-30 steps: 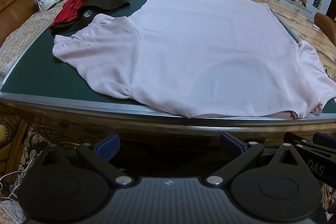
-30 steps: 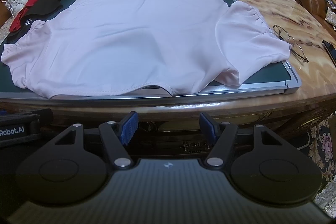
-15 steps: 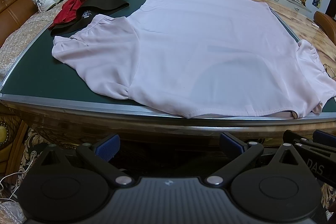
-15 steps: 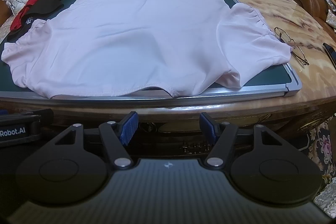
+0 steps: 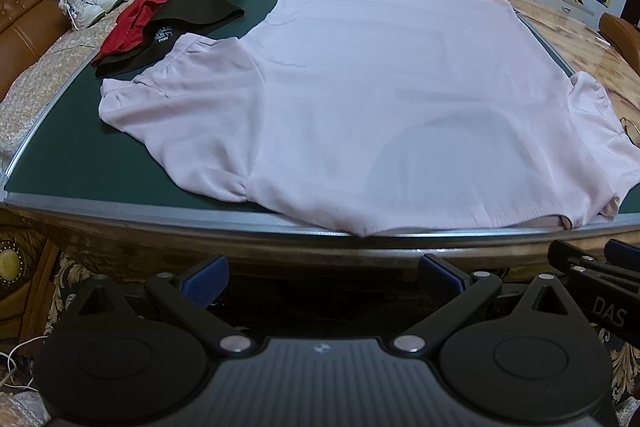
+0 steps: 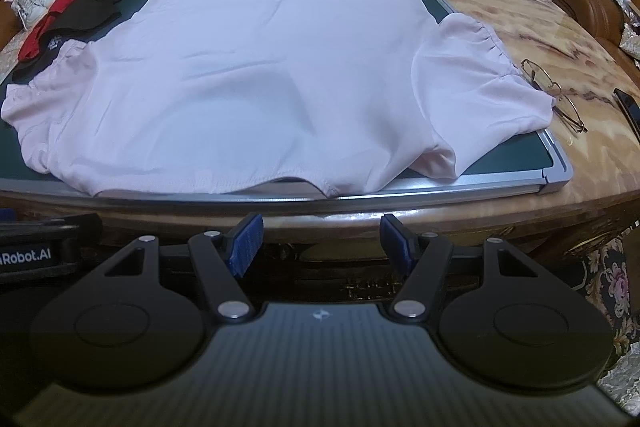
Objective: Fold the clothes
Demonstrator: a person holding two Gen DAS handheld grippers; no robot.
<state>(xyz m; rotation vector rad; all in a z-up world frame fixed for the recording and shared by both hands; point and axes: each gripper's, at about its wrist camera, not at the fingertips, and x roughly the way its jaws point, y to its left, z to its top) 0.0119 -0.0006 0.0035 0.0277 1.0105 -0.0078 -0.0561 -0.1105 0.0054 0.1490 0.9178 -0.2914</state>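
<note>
A pale pink short-sleeved shirt [image 5: 380, 99] lies spread flat on a dark green mat [image 5: 100, 163], neckline toward me at the near edge. It also shows in the right wrist view [image 6: 260, 67]. My left gripper [image 5: 322, 277] is open and empty, held below and in front of the table edge. My right gripper [image 6: 322, 241] is open and empty, just short of the table edge near the neckline. The right gripper's side shows at the far right of the left wrist view [image 5: 600, 279].
Red [image 5: 160, 3] and black [image 5: 192, 15] clothes are piled at the mat's far left. Glasses [image 6: 554, 95] and a phone [image 6: 628, 107] lie on the marble table [image 6: 520, 11] to the right. A sofa with white shoes [image 5: 86, 5] stands left.
Both grippers have edged slightly forward toward the table; the right wrist view sits a little closer to the edge. The shirt has not moved.
</note>
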